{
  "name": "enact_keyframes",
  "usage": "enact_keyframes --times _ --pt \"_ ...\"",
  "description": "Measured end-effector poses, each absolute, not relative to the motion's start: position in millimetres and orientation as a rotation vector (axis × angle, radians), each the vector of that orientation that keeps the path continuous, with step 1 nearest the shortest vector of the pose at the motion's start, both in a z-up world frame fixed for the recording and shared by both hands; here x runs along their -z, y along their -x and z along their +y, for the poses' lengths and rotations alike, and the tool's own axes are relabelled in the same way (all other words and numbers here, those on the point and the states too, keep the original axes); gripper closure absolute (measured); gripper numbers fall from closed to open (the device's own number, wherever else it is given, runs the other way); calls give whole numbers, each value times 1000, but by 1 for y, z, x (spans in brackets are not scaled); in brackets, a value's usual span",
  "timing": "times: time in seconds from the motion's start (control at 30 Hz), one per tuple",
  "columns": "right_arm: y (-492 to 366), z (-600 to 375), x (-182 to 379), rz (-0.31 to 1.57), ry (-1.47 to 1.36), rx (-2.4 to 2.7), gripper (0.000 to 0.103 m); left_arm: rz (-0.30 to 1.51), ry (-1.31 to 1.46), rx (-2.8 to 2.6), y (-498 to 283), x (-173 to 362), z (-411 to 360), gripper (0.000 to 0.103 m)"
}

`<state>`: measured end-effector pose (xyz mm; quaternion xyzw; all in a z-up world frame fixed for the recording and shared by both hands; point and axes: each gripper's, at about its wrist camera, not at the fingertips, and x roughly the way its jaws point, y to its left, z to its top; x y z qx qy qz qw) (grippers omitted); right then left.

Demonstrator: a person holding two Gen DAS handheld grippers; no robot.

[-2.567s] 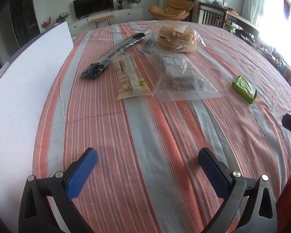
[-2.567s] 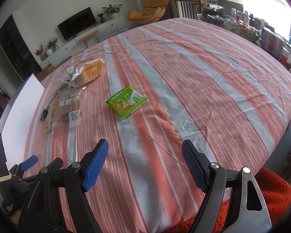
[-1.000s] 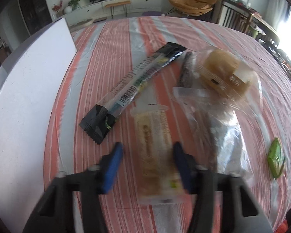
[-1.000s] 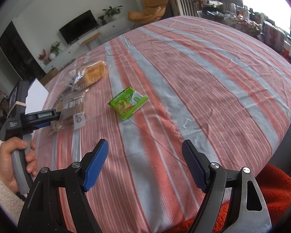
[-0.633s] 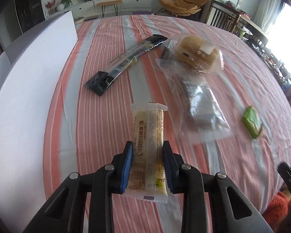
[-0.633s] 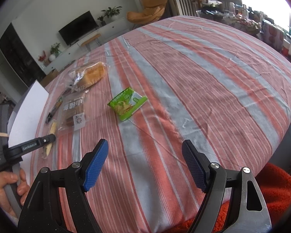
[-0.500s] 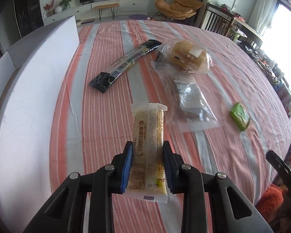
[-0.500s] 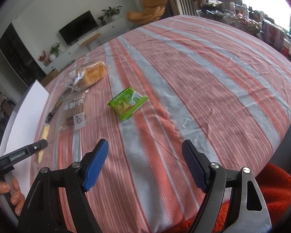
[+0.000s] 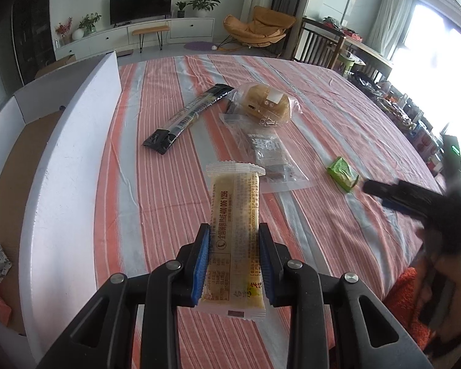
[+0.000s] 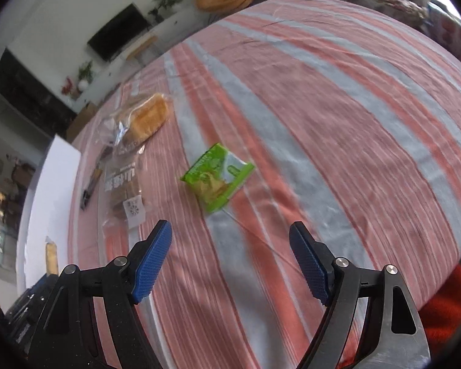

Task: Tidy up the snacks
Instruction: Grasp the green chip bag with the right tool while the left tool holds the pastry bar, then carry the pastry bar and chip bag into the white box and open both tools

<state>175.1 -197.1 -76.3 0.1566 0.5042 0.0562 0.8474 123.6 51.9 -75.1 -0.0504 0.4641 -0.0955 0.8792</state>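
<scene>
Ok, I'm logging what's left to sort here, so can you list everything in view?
yellow snack bar: 1, pale yellow in clear wrap, clamped in the left gripper above the cloth
long black stick pack: 1, black, on the cloth near the box
bagged bread: 1, golden in a clear bag, far side of the snacks
clear pouch: 1, clear with dark contents, beside the bread
green packet: 1, green, lying apart, ahead of the right gripper
white box: 1, white with brown floor, at the table's left
striped tablecloth: 1, orange and grey
left gripper: black, blue pads, shut on the bar
right gripper: black, blue pads, open, empty
</scene>
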Motion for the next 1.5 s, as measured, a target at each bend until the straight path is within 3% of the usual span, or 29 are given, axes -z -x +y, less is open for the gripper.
enact_keyframes --times 0.13,0.27,0.47,0.57,1.07,1.33,1.5 --pt "-210 -175 85 1139 2 -173 22 948 125 215 -112 65 62 74" --pt "-215 -171 103 1162 129 -196 19 948 136 211 -104 62 70 74" --pt "-219 -174 103 1158 107 -174 22 967 134 222 -97 64 65 74" --pt "-217 -173 99 1128 102 -170 46 964 124 229 -95 62 60 74" --pt "-164 -200 54 1002 -245 -234 47 928 184 279 -87 37 65 74" --pt "-134 -133 -24 872 -272 -472 47 834 296 288 -65 -24 110 74" --pt "-130 -67 -51 884 -285 -673 46 730 302 123 -44 -52 172 73"
